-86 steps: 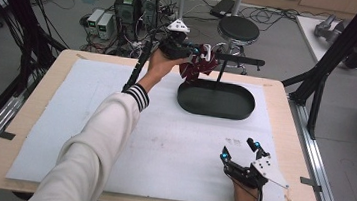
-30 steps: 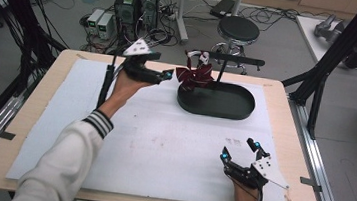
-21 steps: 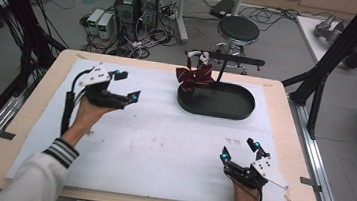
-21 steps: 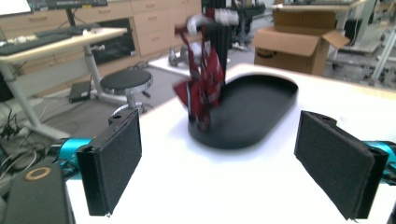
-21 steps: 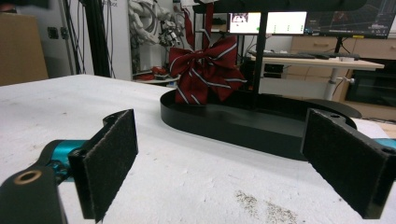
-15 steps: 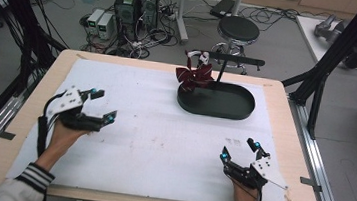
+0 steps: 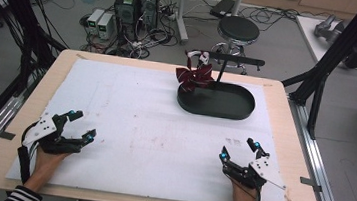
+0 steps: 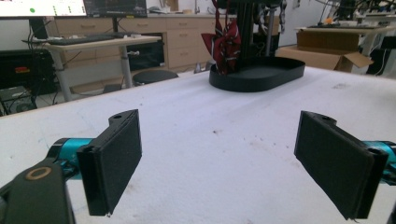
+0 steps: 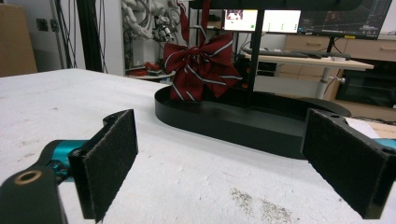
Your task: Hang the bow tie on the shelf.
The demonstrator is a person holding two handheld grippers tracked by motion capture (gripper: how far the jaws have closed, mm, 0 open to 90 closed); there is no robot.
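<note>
A dark red striped bow tie [image 7: 193,75] hangs from the horizontal bar of a black stand [image 7: 231,61] that rises out of a black oval tray [image 7: 216,103] at the table's far middle. The bow tie [image 9: 201,65] looks close in the right gripper view and the bow tie [image 8: 226,39] farther off in the left gripper view. My left gripper [image 7: 79,125] rests open near the front left of the table, nothing between its jaws. My right gripper [image 7: 237,150] rests open at the front right, also empty.
A white foam sheet [image 7: 138,126] covers the wooden table [image 7: 285,117]. A black stool [image 7: 238,29] and computer towers [image 7: 136,0] stand on the floor beyond the far edge. Black frame posts [image 7: 340,52] flank the table.
My left gripper let go of the bow tie at the stand and drew back across the table to the front left. The bow tie stays hanging. The right gripper has not moved.
</note>
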